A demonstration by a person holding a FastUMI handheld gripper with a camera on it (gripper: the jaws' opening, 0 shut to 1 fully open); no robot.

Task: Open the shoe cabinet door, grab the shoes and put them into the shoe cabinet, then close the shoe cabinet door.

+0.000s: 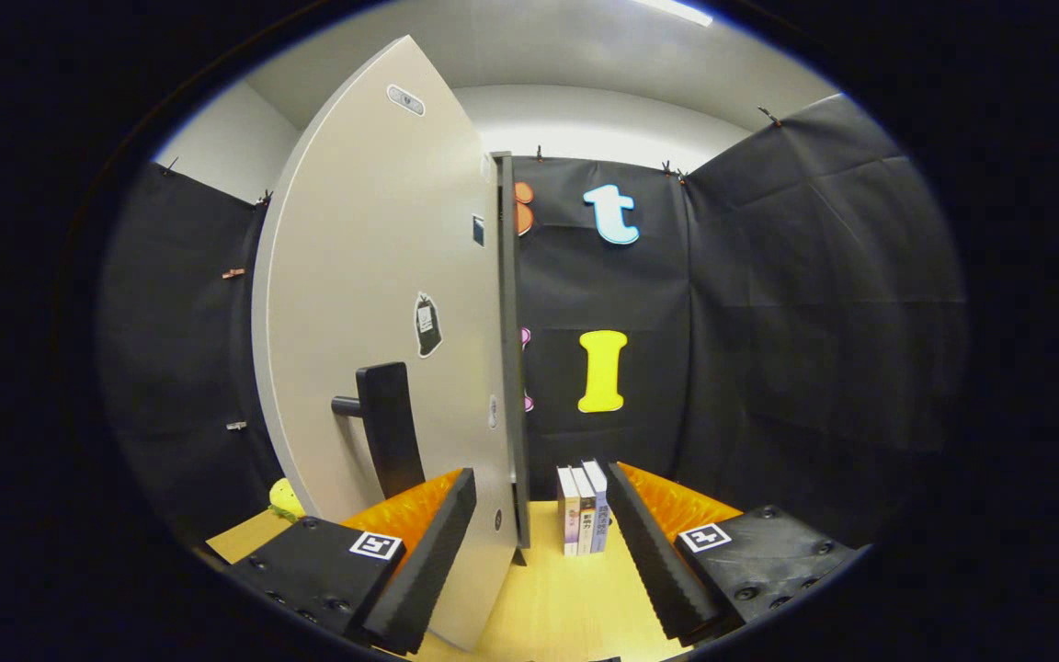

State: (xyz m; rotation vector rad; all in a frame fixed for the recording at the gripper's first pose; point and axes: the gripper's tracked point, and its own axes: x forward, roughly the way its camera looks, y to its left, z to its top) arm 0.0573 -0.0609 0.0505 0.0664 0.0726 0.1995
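jaws [539, 552] stand wide and hold nothing, and the door [382, 322] of the shoe cabinet swings edge-on between them, its free edge just inside the left one, probably being pushed. it's a flat, smooth, pale grey panel with a dark block handle [389, 425]. three upright books [582, 507] stand just ahead on the pale wood worktop [566, 607].

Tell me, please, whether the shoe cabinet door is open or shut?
Open: the cabinet door swings out edge-on between the open gripper's fingers, its black handle facing left.
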